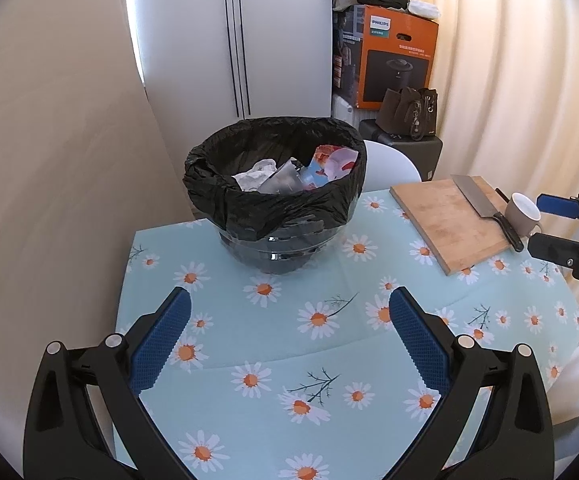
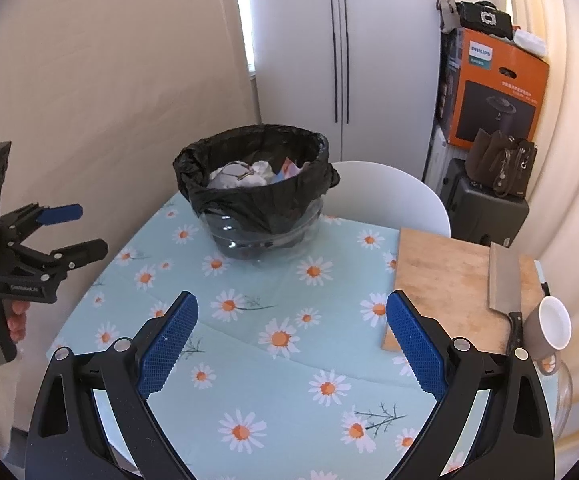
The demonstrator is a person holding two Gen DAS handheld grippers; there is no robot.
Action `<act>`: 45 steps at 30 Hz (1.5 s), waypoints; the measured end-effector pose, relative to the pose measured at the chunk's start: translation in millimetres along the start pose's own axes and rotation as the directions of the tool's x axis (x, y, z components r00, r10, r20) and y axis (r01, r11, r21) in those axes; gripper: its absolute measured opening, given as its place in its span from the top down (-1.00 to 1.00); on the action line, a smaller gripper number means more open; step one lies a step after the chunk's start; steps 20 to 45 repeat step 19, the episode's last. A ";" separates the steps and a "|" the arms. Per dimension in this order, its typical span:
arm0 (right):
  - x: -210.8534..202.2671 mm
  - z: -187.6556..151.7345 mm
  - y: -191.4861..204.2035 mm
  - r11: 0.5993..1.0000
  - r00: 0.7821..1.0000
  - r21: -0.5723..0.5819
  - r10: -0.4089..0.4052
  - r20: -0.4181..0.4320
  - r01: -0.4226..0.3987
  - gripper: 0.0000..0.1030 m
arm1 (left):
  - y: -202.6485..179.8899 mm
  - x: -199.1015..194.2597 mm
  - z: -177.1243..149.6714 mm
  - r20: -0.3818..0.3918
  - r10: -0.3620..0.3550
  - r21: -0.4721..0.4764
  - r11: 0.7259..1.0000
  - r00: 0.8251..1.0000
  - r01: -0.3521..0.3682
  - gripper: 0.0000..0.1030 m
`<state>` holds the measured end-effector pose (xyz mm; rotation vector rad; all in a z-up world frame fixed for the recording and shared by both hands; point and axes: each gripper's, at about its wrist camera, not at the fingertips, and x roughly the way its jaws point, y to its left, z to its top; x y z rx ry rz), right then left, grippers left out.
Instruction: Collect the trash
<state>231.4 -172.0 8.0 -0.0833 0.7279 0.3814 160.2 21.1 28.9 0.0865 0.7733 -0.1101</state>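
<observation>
now one lined bin (image 1: 275, 196), two grippers wide apart, one knife (image 1: 485, 208), one mug (image 1: 523, 210).

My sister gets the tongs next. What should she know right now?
Left tongs: open, empty, above the daisy-print tablecloth.
Right tongs: open, empty too.
The clear bin with a black bag liner stands at the table's far side, holding crumpled paper and wrappers.
Done: no loose trash shows on the cloth.
Left: nothing visible to collect. The bamboo cutting board, cleaver and grey mug aren't trash.
</observation>
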 end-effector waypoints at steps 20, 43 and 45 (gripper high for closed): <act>14.6 2.2 5.6 1.000 0.999 -0.011 0.026 -0.019 -0.027 -0.77 | 12.2 -0.8 -2.8 0.008 -0.062 -0.015 0.998 0.998 0.062 -0.89; 14.6 2.2 5.6 1.000 0.999 -0.011 0.026 -0.019 -0.027 -0.77 | 12.2 -0.8 -2.8 0.008 -0.062 -0.015 0.998 0.998 0.062 -0.89; 14.6 2.2 5.6 1.000 0.999 -0.011 0.026 -0.019 -0.027 -0.77 | 12.2 -0.8 -2.8 0.008 -0.062 -0.015 0.998 0.998 0.062 -0.89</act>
